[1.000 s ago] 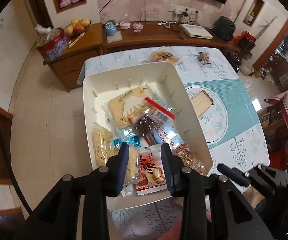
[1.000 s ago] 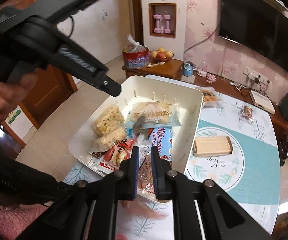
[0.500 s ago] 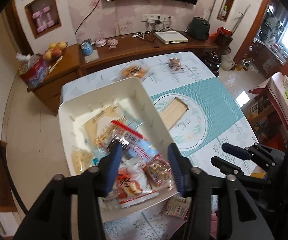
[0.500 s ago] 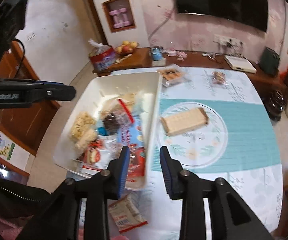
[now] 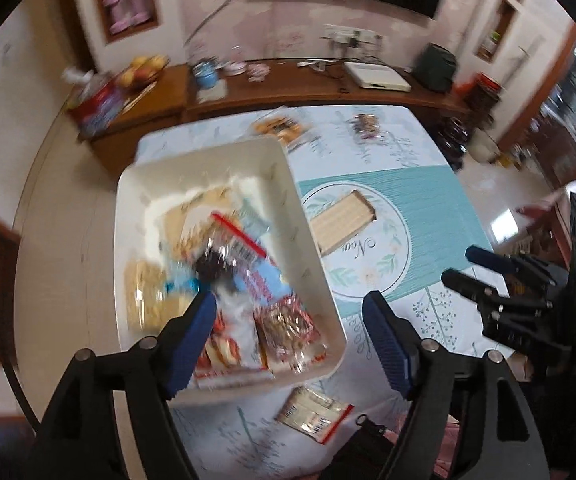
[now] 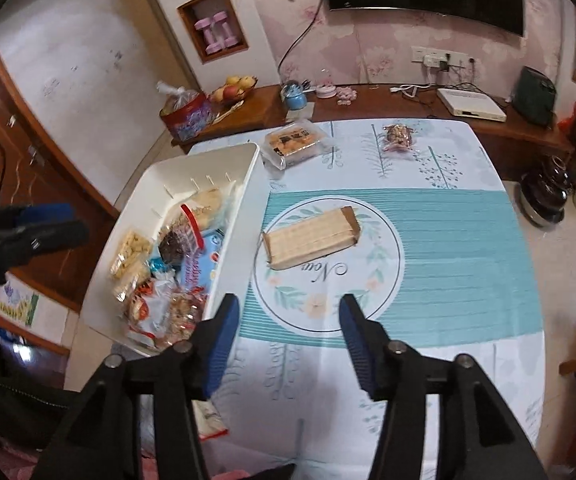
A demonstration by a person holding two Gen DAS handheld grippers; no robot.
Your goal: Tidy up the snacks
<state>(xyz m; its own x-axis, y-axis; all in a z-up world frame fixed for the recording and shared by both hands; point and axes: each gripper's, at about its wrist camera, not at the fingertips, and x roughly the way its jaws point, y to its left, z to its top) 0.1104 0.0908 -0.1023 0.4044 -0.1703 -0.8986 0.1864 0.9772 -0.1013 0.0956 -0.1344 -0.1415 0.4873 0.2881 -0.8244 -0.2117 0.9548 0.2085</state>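
A white bin [image 5: 308, 216] [image 6: 243, 184] holding several snack packets stands at the table's left side. A tan wafer pack [image 5: 342, 220] [image 6: 312, 236] lies on the round motif of the tablecloth. A small packet [image 5: 314, 414] lies on the table in front of the bin. A boxed snack [image 6: 294, 142] and a small wrapped snack [image 6: 398, 136] lie at the far end. My left gripper [image 5: 290, 336] is open and empty above the bin's near corner. My right gripper [image 6: 285, 328] is open and empty above the tablecloth, near the wafer pack.
A wooden sideboard [image 6: 388, 100] behind the table carries a fruit bowl [image 6: 233, 86], a blue cup [image 6: 294, 96], a red tin [image 6: 185, 116] and a white box [image 6: 470, 104]. Bare floor lies left of the table. A dark pot [image 6: 546, 188] stands at the right.
Both grippers have opened wide. The right gripper swung from above the bin to over the tablecloth. A small packet now lies on the table in front of the bin.
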